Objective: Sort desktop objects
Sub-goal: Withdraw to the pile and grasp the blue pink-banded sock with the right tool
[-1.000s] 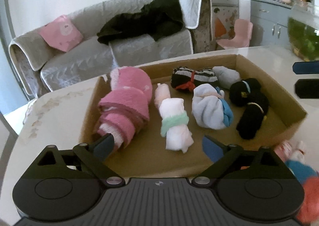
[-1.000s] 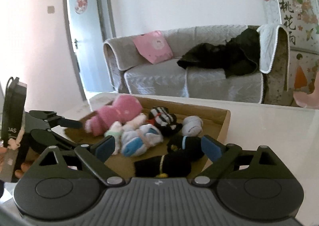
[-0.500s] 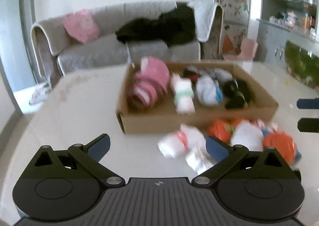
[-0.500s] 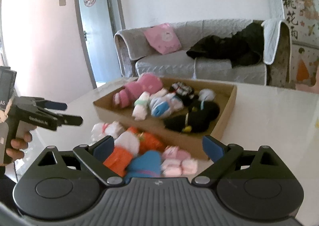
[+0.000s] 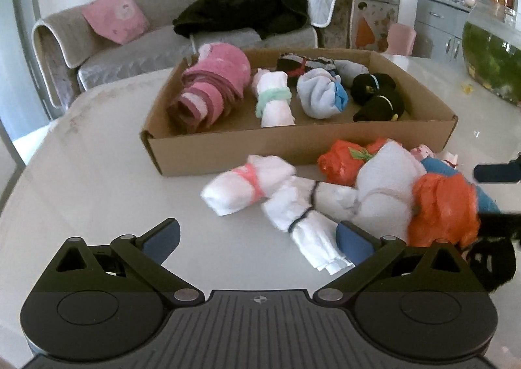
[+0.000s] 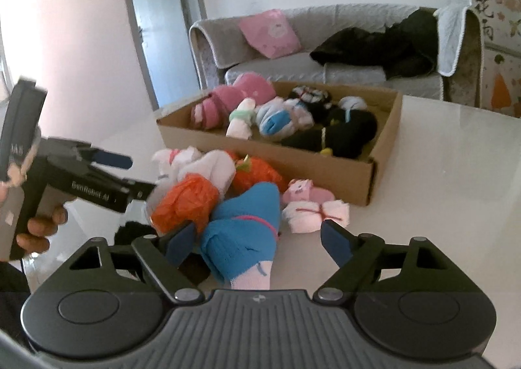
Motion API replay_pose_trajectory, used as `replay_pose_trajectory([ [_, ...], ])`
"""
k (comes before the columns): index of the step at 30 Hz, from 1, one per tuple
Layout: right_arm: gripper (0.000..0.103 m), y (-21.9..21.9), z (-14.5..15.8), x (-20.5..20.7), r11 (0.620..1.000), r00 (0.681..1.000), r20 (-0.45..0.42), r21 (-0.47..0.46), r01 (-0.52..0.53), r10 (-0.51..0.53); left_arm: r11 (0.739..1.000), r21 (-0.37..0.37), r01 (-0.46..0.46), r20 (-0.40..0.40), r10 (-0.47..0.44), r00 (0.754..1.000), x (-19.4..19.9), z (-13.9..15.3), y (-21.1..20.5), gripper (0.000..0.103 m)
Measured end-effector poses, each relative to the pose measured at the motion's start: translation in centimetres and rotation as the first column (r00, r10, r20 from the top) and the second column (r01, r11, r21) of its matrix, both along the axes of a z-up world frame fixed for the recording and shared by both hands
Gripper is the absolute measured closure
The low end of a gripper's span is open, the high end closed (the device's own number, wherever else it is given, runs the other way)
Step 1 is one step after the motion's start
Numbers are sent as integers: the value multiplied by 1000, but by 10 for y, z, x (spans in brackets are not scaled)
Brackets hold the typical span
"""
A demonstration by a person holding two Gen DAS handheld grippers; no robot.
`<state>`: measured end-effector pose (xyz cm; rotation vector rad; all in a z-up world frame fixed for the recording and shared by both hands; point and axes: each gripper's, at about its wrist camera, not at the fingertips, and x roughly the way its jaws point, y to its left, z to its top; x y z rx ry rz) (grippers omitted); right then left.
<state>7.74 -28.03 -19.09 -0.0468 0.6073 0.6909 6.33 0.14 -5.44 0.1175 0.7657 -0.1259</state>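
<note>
A cardboard box (image 5: pixel 293 144) (image 6: pixel 325 170) on the white table holds several rolled sock bundles: pink (image 5: pixel 211 85), white with a green band (image 5: pixel 273 102), pale blue (image 5: pixel 320 93), black (image 5: pixel 377 98). A loose pile lies in front of it: white rolls (image 5: pixel 247 185) (image 5: pixel 309 216), orange bundles (image 5: pixel 439 206) (image 6: pixel 185 199), a blue bundle (image 6: pixel 244 229), a small pink-white roll (image 6: pixel 316 214). My left gripper (image 5: pixel 257 242) is open, empty, near the white rolls. My right gripper (image 6: pixel 257 242) is open, with the blue bundle between its fingers, not gripped.
A grey sofa (image 5: pixel 136 43) with a pink cushion and dark clothes stands behind the table. A fish bowl (image 5: pixel 491 56) stands at the table's far right. In the right wrist view, the left gripper (image 6: pixel 110 170) sits to the left of the pile.
Both grippers have pulled back from over the box toward the loose pile in front of it. The pile now fills the near view. Both stay open.
</note>
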Motion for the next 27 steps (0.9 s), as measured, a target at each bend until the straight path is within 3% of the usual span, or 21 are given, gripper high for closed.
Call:
replay_pose_trajectory([
  [3, 30, 4, -2, -1, 1000, 1000, 0, -15, -7, 7, 1000, 18, -14, 13, 14, 1000, 0, 1, 0, 1],
  [8, 53, 5, -2, -7, 999, 999, -12, -24, -44, 44, 1000, 10, -13, -3, 13, 1000, 0, -2, 5, 0],
  [11, 57, 3, -4, -10, 998, 999, -19, -54, -45, 44, 999, 34, -34, 5, 34, 999, -3, -1, 7, 0],
  [19, 53, -25, -3, -11, 1000, 1000, -12, -31, 0, -1, 998, -3, -61, 2, 61, 998, -4, 6, 20, 1],
  [27, 47, -14, -6, 0, 999, 1000, -2, -31, -12, 12, 998, 0, -56, -23, 56, 998, 10, -2, 16, 0],
])
